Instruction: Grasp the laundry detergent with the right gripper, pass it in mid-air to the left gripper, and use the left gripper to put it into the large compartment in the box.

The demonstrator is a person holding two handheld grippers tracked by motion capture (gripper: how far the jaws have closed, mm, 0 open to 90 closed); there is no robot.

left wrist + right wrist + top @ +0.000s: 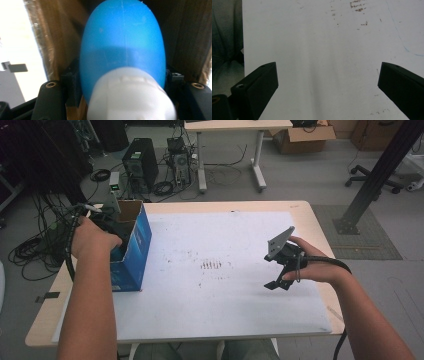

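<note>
Blue rubbery plastic is hogging the left gripper view: a smooth egg-shaped blue bulb [122,47] with a chunky white neck [131,96] pointing back at the camera, a faint seam line running down its middle. It's sitting right between the black jaws, which are hugging its sides low down, so the left gripper [122,82] is grasping the bulb. Brown cardboard walls are closing in around it, so the whole thing is down inside a box.

The high view is giving what that close-up can't: the left hand [92,240] is dipping into the open top of a blue cardboard box [132,252] standing at the left edge of the table [305,220]. From up there the bulb itself is hidden behind the hand and the box wall.

Over on the right side, the right gripper [280,267] is hanging above the white sheet [225,310] covering the table, well apart from the box, with the grey three-cornered plate sticking up on top. The right gripper view is looking straight down at that sheet, and the jaws are standing wide apart with nothing but smudgy paper between them. It's picking up small brown specks near the top, and in the high view a little row of dark marks [211,265] is sitting mid-sheet.

Farther back, a computer tower [140,165] and tangled cables are lying on the floor.
</note>
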